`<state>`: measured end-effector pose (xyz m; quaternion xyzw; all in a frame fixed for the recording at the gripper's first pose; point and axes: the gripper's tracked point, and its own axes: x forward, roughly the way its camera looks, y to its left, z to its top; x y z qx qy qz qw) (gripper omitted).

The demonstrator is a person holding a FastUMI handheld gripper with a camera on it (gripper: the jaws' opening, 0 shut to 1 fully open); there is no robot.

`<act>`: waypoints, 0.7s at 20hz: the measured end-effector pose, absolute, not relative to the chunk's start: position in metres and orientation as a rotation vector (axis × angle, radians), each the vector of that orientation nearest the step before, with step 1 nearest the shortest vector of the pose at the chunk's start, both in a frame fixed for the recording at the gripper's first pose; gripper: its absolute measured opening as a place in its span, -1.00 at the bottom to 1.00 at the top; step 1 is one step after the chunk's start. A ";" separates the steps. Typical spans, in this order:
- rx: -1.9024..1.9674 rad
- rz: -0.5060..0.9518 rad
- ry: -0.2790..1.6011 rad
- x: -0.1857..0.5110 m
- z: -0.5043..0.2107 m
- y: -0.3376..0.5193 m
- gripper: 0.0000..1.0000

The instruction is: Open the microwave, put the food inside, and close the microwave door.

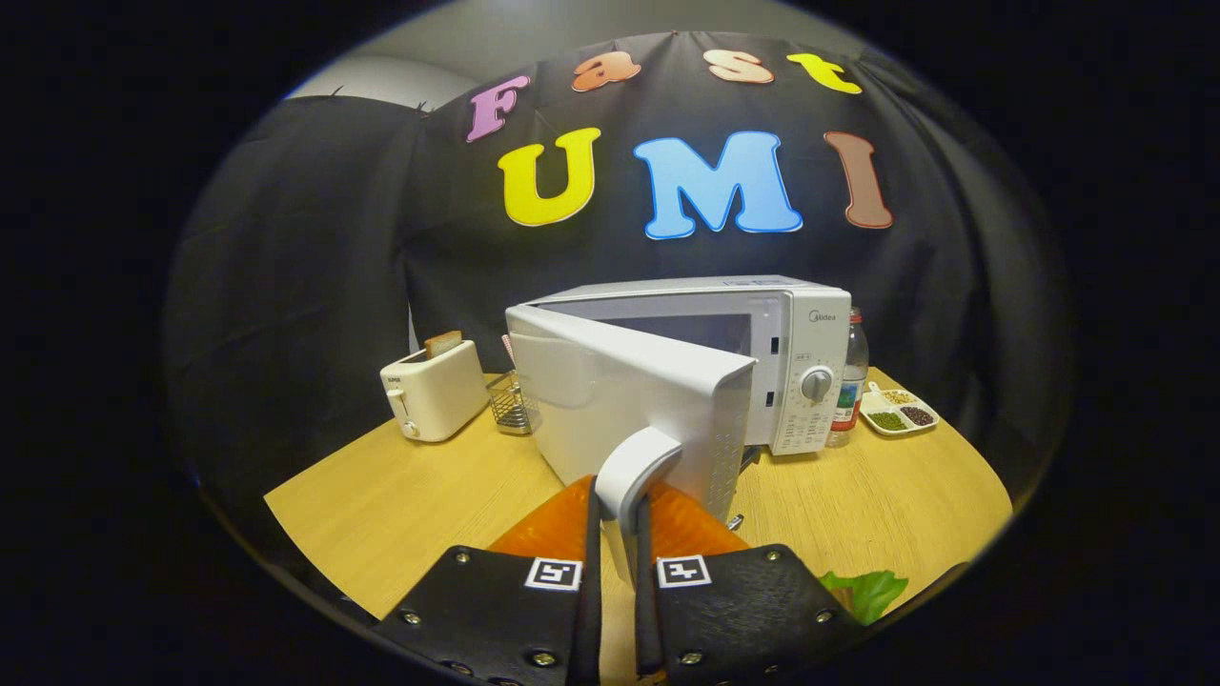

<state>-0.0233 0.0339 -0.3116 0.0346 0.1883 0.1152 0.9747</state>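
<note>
A white microwave point(762, 353) stands on the wooden table point(400, 505) with its door point(620, 410) swung partly out toward me. The door's curved white handle point(629, 472) runs down between my fingers, and my gripper point(618, 519) is shut on it. Both fingers point(591, 534) press against the handle's sides. A green leafy food item point(867, 591) lies on the table just right of my fingers, partly hidden by them. The microwave's cavity is mostly hidden behind the door.
A white toaster point(434, 389) with a slice of bread stands left of the microwave, with a wire basket point(510, 405) beside it. A bottle point(850, 381) and a divided dish of grains point(899, 410) sit to the microwave's right.
</note>
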 end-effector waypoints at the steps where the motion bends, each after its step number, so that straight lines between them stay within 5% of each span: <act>1: 0.072 0.223 0.373 -0.028 -0.311 0.044 -0.71; 14: -0.052 0.073 0.206 -0.077 -0.312 0.191 -0.68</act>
